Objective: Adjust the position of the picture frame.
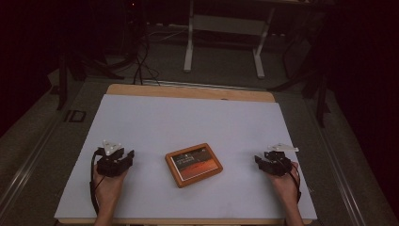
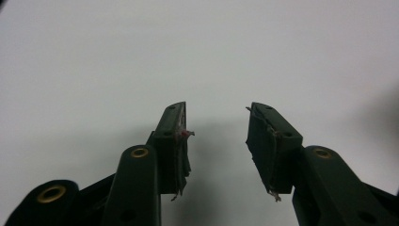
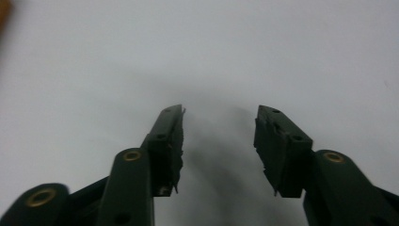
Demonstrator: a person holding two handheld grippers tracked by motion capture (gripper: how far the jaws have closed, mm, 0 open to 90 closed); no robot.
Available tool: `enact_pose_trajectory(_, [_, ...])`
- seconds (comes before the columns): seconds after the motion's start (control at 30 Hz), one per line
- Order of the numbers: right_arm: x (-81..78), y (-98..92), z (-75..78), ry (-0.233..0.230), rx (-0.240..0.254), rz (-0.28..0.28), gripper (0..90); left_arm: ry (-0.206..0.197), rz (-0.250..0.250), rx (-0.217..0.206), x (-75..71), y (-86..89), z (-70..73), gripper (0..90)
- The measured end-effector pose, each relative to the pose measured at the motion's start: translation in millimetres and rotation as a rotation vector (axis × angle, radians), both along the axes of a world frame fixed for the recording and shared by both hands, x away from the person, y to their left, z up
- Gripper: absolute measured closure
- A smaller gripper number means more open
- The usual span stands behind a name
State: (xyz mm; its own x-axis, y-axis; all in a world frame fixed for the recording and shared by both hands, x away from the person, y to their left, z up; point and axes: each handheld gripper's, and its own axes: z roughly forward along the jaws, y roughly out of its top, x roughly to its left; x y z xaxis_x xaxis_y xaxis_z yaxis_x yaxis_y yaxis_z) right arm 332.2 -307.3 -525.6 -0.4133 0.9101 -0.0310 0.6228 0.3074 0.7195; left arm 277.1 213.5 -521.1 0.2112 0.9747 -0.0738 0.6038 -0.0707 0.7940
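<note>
**Both tongs released, box lying between them**

In the high view a flat wooden box [image 1: 194, 164] with a reddish-brown printed top lies a little below the middle of the frame, on the white sheet that covers the tabletop [image 1: 188, 117]. It sits turned at a slight angle to the sheet's edges, and nothing touches it.

The left tongs [image 1: 126, 157] are at the lower left of that view, held in a hand [image 1: 108, 183] that comes in from the bottom edge. They are well apart from the box, with bare sheet between. The right tongs [image 1: 259, 160] are at the lower right, held in the other hand [image 1: 285, 184], also well apart from the box.

In the left gripper view the left tongs [image 2: 217, 136] stand parted with a clear gap and nothing between them, over plain white surface. In the right gripper view the right tongs [image 3: 219, 141] are likewise released, the gap empty, with white surface beyond.

Past the far edge of the tabletop, the floor is dark, with a white metal stand [image 1: 225, 33] at the top middle of the high view.
</note>
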Motion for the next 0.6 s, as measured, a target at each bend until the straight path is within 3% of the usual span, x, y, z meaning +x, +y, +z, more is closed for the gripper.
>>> enact_pose_trajectory(0.13, [-4.8,8.8,5.4,-0.027,-0.004,0.062,54.7,0.011,-0.115,-0.085,-4.7,-7.0,1.9,60.9])
enact_pose_trajectory(0.37, [-9.5,21.6,11.7,-0.049,0.025,0.142,57.6,-0.012,-0.221,-0.079,-19.1,-19.3,9.7,64.4])
enact_pose_trajectory(0.5, [-9.2,23.4,11.2,-0.047,0.056,0.161,61.6,-0.031,-0.282,-0.07,-23.8,-28.7,14.2,71.6])
enact_pose_trajectory(0.57, [-8.9,23.4,11.1,-0.046,0.069,0.162,61.6,-0.031,-0.282,-0.07,-23.8,-28.7,14.2,73.1])
enact_pose_trajectory(0.6, [-8.0,24.2,11.1,-0.04,0.096,0.163,64.0,-0.032,-0.323,-0.065,-25.9,-37.0,15.8,77.5])
